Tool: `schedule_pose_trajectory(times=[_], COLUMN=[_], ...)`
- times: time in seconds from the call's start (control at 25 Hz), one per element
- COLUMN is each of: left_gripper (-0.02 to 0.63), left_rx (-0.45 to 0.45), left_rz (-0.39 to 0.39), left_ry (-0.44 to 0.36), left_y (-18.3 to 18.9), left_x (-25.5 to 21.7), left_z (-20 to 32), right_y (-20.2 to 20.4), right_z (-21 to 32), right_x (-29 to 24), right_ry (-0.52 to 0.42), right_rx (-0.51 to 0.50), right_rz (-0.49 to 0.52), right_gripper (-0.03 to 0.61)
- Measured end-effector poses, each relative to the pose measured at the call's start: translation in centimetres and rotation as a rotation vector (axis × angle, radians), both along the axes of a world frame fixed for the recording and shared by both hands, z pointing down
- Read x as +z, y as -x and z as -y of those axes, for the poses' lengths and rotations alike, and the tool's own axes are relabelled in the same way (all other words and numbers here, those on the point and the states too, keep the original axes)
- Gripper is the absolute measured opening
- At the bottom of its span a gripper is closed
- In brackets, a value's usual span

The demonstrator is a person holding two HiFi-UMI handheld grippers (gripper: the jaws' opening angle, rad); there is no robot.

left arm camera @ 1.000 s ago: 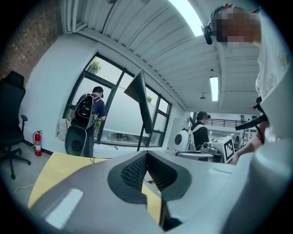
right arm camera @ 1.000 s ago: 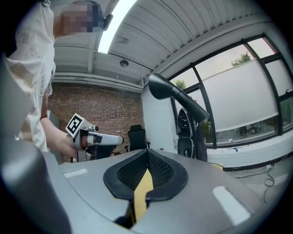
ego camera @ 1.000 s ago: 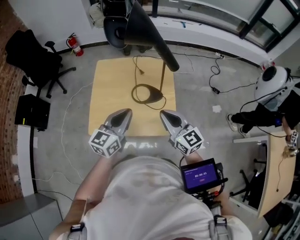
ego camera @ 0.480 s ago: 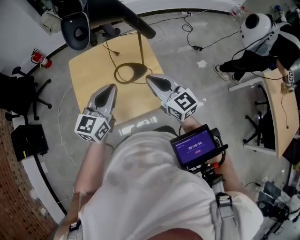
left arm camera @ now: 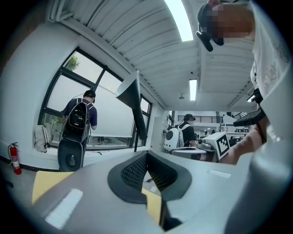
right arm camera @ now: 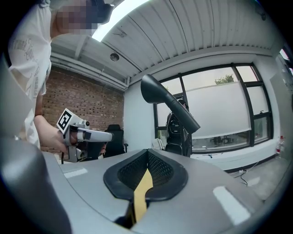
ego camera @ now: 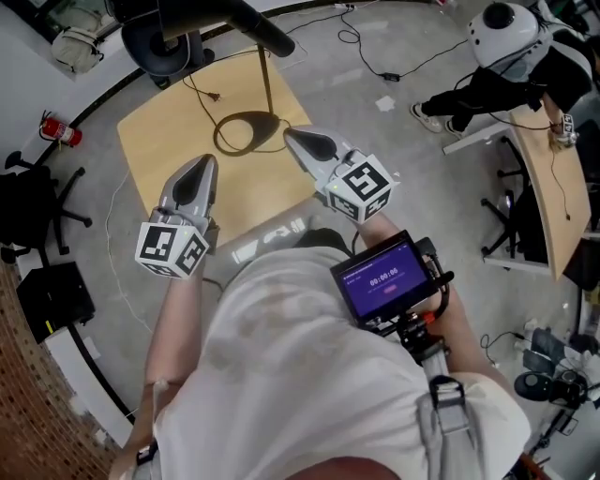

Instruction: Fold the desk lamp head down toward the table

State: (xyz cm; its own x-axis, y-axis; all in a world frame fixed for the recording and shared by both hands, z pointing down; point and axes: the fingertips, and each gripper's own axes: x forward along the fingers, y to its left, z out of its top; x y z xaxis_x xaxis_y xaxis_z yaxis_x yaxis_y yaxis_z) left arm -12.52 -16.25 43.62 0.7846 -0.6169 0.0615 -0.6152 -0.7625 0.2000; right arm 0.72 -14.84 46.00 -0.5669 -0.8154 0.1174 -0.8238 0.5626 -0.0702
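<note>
Approach: my left fingers (ego camera: 199,176) and right fingers (ego camera: 307,144) hover closed, empty, near the pale wooden surface (ego camera: 150,150). Next I should reach the black conical lamp head (ego camera: 262,30) and press it down.

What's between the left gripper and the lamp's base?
Just bare wooden table, shown in the head view. The left gripper and lamp base sit apart.

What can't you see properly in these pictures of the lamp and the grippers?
Lamp head: head view, its wide end is cut off by the top edge.
Lamp base: both gripper views, hidden behind the left hand-held gripper and the right hand-held gripper.
Chest screen: head view, the writing is too small to read.
</note>
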Motion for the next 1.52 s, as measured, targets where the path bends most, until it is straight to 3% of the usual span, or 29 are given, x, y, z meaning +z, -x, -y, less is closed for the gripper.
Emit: schedule_pose_trajectory(times=[0.4,0.52,0.72,1.16,1.52], left_gripper=[0.000,0.000,0.000,0.000,0.000], left_rx=[-0.055,-0.062,-0.098,-0.126,-0.145], left_rz=[0.013,0.022,0.027,0.038,0.030], left_ry=[-0.016,0.016,0.032,0.026,0.015], left_y=[0.1,-1.2,-0.3,-3.8,-5.5], left_x=[-0.6,0.3,0.8,-0.5,-3.2], left_z=[0.0,-0.6,1.1,2.7,3.8], right_y=[-0.3,-1.3,-0.7,-3.8,-6.1], right_z=[1.0,1.1,2.9,5.9,8.0], right_x=[-0.4,0.1,0.6,-0.9,-3.1], right_ry=[-0.022,-0.008,-0.006,-0.040,-0.121], right_rx=[-0.033,-0.031,-0.063,-0.122,-0.157], right_rz=[0.019,0.029,0.026,0.014,0.038], right_gripper=[0.011,0.011,0.011,0.012,0.012])
